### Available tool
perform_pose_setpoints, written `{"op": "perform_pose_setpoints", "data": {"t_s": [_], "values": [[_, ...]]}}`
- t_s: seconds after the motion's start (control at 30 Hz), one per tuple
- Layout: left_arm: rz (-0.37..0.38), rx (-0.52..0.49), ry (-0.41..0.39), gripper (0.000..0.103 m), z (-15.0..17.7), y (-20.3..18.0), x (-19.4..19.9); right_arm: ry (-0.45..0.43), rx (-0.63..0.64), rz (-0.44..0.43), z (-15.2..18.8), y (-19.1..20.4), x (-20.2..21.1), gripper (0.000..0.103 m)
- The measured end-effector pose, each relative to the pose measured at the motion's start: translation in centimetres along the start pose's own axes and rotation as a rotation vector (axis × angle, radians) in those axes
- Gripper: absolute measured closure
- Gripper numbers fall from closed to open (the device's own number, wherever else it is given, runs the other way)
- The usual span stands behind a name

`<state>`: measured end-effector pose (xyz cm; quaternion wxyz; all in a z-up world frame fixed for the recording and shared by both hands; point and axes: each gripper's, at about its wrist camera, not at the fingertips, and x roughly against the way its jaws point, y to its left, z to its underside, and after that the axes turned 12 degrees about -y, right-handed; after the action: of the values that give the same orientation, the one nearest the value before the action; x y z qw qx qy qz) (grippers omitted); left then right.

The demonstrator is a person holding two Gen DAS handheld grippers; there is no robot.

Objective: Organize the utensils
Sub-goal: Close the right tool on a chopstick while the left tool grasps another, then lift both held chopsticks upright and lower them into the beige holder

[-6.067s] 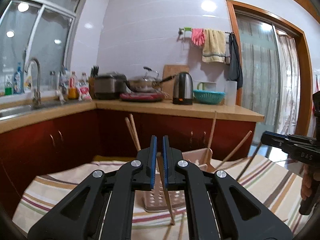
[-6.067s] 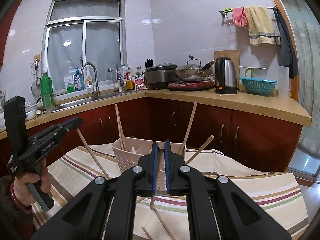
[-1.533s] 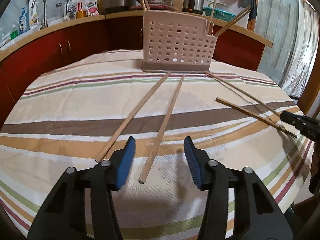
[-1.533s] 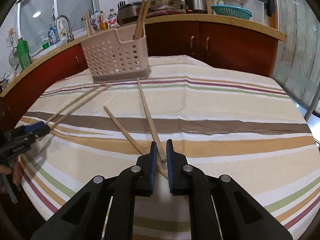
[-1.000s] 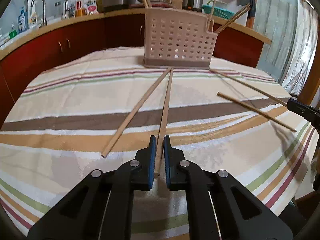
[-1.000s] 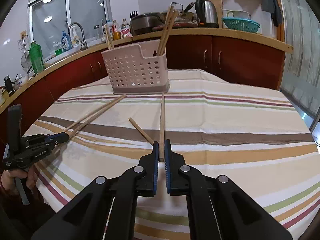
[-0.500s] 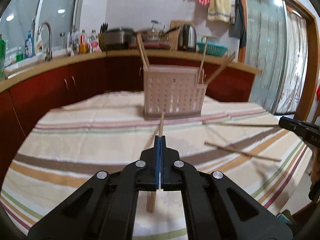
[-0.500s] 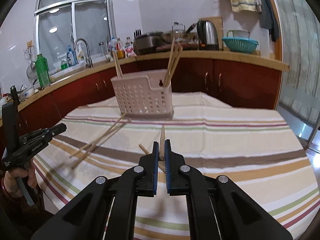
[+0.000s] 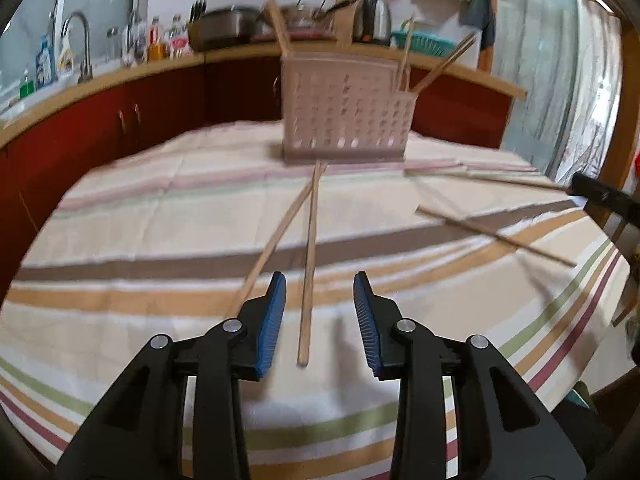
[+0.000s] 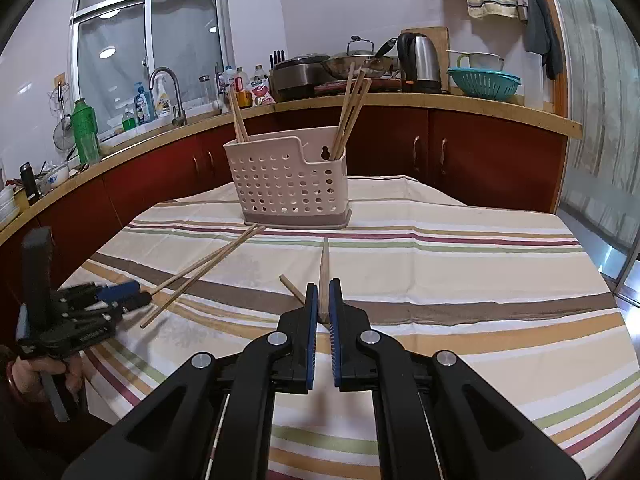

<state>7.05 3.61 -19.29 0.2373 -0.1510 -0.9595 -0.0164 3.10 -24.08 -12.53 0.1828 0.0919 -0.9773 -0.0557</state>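
A chopstick (image 10: 323,276) is pinched at its near end in the narrow jaws of the right gripper (image 10: 323,312), pointing toward the perforated utensil basket (image 10: 292,184) that stands on the striped tablecloth (image 10: 460,276) with chopsticks upright in both ends. The left gripper (image 9: 318,320) has its jaws wide, astride a chopstick (image 9: 310,248) lying flat, a second chopstick (image 9: 276,240) just beside it.

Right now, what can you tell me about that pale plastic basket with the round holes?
The pale pink perforated plastic utensil basket stands upright at the striped tablecloth's far end. It has a darker base band, a raised back wall with a keyhole slot, and wooden chopsticks leaning out at both ends. Two loose chopsticks reach toward its base.
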Motion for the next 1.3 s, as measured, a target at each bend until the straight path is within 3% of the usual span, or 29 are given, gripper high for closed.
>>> {"op": "perform_pose_setpoints", "data": {"t_s": [0.23, 0.3, 0.43, 1.0, 1.3], "values": [[-0.005, 0.038, 0.077, 0.072, 1.9, 1.0, -1.3, -0.005, -0.003, -0.003, -0.1, -0.1, 0.1, 0.096], [0.007, 0.024, 0.078, 0.096, 2.0, 0.9, -1.2, -0.008, -0.005, -0.004, -0.1, -0.1, 0.1, 0.096], [0.016, 0.031, 0.058, 0.097, 1.8, 0.9, -0.6, -0.014, -0.007, -0.007, -0.1, 0.0, 0.3, 0.096], [-0.021, -0.009, -0.298, 0.097, -6.8, 0.0, 7.7, -0.112, 0.0, -0.017, -2.8, 0.8, 2.4, 0.097], [0.006, -0.016, -0.365, 0.097, -9.7, -0.3, 7.8, -0.154, 0.007, -0.04, -5.0, 1.5, 1.8, 0.097]]}}
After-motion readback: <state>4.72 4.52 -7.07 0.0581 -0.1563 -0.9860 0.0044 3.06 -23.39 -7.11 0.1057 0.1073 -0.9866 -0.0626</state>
